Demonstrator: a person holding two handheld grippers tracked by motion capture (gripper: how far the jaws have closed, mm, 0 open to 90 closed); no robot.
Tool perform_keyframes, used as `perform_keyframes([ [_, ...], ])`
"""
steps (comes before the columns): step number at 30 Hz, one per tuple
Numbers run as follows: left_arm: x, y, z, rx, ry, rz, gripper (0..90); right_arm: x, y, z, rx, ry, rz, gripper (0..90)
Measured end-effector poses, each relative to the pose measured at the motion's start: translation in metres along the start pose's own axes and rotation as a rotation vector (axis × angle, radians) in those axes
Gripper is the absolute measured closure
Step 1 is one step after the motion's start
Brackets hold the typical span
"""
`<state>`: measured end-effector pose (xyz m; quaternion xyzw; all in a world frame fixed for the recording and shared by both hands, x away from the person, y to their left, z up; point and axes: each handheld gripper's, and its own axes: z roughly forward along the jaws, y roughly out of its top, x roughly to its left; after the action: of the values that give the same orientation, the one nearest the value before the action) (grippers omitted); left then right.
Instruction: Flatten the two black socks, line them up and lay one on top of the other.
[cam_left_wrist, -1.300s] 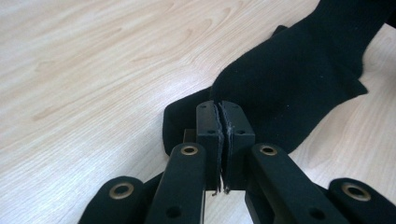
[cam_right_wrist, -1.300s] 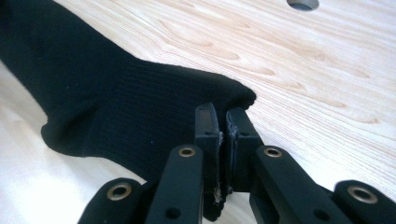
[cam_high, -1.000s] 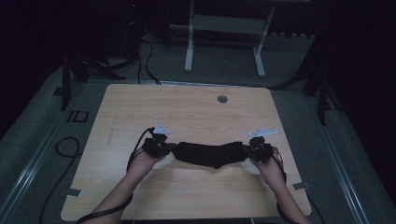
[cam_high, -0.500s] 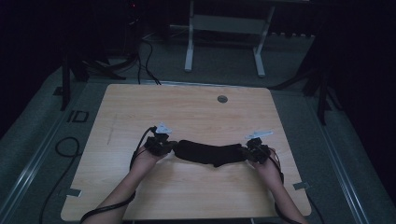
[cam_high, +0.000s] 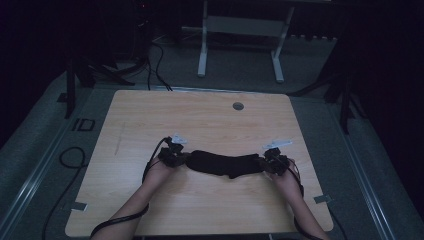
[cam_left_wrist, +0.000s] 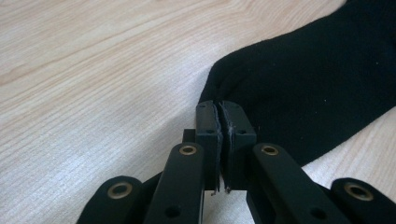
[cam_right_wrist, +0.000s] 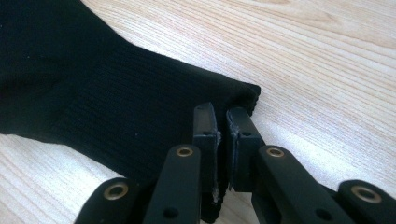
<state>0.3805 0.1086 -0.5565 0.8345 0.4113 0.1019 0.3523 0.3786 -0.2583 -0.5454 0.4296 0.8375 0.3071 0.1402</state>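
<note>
Sock (cam_high: 225, 163) lies stretched across the near half of the table (cam_high: 150, 115), because the left gripper (cam_high: 175, 156) and right gripper (cam_high: 272, 161) each pinch one end, probably to flatten it.

Your left gripper (cam_high: 181, 159) and right gripper (cam_high: 267, 162) face each other, jaws pinched together and pointing inward. Both forearms angle in low behind them.

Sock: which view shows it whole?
High view: the sock lies stretched across the table, one end at the left gripper, the other at the right gripper. Each gripper view shows one pinched end.
</note>
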Motion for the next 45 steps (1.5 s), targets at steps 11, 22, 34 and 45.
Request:
perform_keyframes([
  [11, 0.003, -0.004, -0.014, -0.057, -0.006, -0.03, 58.2, -0.001, 0.006, 0.0, -0.019, 0.022, -0.014, 61.8],
  [22, -0.007, -0.009, -0.043, -0.172, -0.023, -0.046, 19.6, -0.002, 0.013, -0.019, -0.114, 0.033, -0.029, 37.4],
  [34, -0.006, -0.039, -0.051, -0.205, 0.069, -0.017, 12.9, -0.001, 0.004, -0.019, -0.104, 0.053, -0.062, 13.1],
  [45, 0.012, -0.07, -0.064, -0.19, 0.099, -0.029, 12.9, -0.016, -0.015, -0.026, -0.123, -0.005, -0.043, 11.8],
])
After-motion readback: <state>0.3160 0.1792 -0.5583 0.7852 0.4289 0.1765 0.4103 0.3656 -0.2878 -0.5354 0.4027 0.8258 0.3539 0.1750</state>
